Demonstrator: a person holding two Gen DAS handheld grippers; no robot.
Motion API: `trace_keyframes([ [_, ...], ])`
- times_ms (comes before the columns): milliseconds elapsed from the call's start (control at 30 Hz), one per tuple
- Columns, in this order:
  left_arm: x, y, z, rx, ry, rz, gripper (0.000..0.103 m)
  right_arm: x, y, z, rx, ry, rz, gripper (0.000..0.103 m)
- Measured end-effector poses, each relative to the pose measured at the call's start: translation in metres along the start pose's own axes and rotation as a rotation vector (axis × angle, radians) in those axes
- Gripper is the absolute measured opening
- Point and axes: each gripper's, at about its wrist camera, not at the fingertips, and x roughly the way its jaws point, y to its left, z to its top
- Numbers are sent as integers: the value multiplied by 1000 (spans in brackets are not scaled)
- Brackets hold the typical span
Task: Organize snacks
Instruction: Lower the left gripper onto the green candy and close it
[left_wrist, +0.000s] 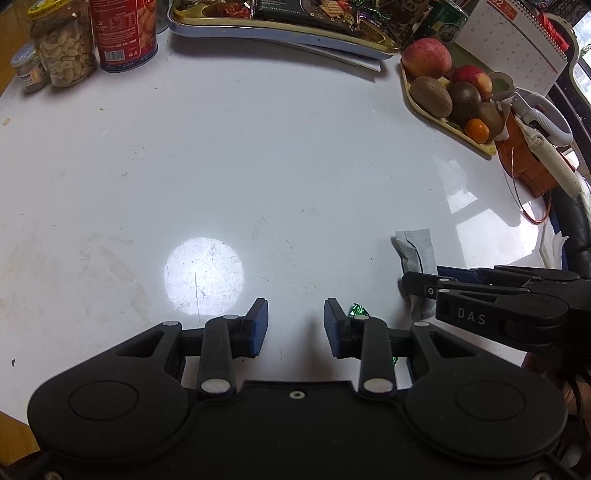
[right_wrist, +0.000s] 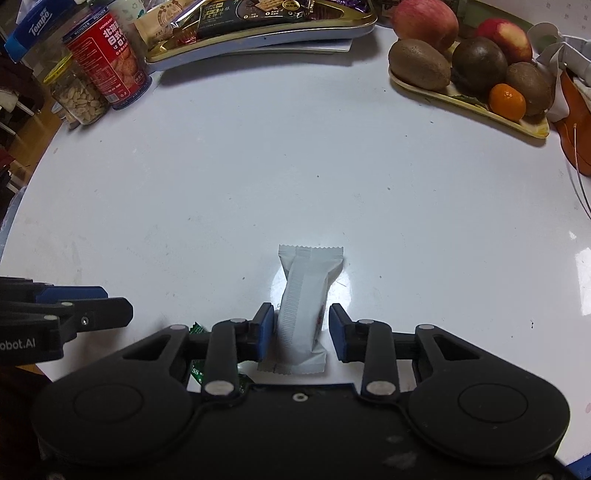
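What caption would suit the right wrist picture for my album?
Right hand-held gripper, open, straddles a white snack packet on the white table.

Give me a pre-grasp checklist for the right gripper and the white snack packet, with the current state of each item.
1. White crimped-end snack packet sits between the pads of the right gripper: ok.
2. Right jaws open wide enough to straddle it: ok, a gap shows on the right side.
3. Left blue pad clear of the wrapper: cannot tell, it looks touching or nearly so.
4. Packet lying flat on the white tabletop: ok.
5. Left gripper out of the way: ok, open, empty, off to the side.
6. Green foil candy clear of the closing path: cannot tell, it lies partly hidden under the linkages.
7. Gold-rimmed snack tray has room: cannot tell.
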Motion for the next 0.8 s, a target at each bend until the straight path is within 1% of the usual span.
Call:
trace_keyframes([
  [33, 0, 0, 0, 1, -1, 1, 42, 0, 0, -1, 0, -3, 1, 23],
  [67, 0, 0, 0, 3, -1, 2, 42, -1, -1, -1, 4, -2, 10, 23],
  [133, 0, 0, -1, 5, -3, -1, 42, -2, -4, -2, 15, -8, 29, 22],
  [233, -3, 0, -1, 15, -7, -12, 42, -8, -8, -3, 21, -24, 31, 21],
  [300, -6, -2, -1, 42, -14, -30, 42, -16, -14, -2, 44, -47, 39, 21],
  [367, -9, -8, -1, 110, -23, -52, 42, -26, -22, -2, 68, -67, 58, 21],
  [433, -13, -19, 0, 226, -29, -70, 42, -36, -30, -2, 95, -89, 70, 21],
  [467, -14, -26, -1, 300, -29, -76, 42, -39, -35, -1, 113, -96, 81, 21],
  [533, -15, -40, -5, 492, -38, -85, 43, -44, -44, -2, 159, -106, 106, 21],
  [600, -15, -53, -9, 671, -63, -73, 42, -48, -55, -4, 195, -107, 119, 21],
  [633, -14, -58, -11, 754, -62, -89, 42, -50, -58, -6, 208, -107, 120, 22],
  [700, -14, -69, -15, 896, -43, -132, 42, -54, -63, -9, 225, -116, 114, 22],
  [767, -10, -76, -15, 1006, 6, -169, 42, -59, -69, -12, 236, -122, 117, 22],
  [800, -8, -79, -15, 1048, 26, -174, 42, -61, -71, -13, 245, -125, 120, 22],
])
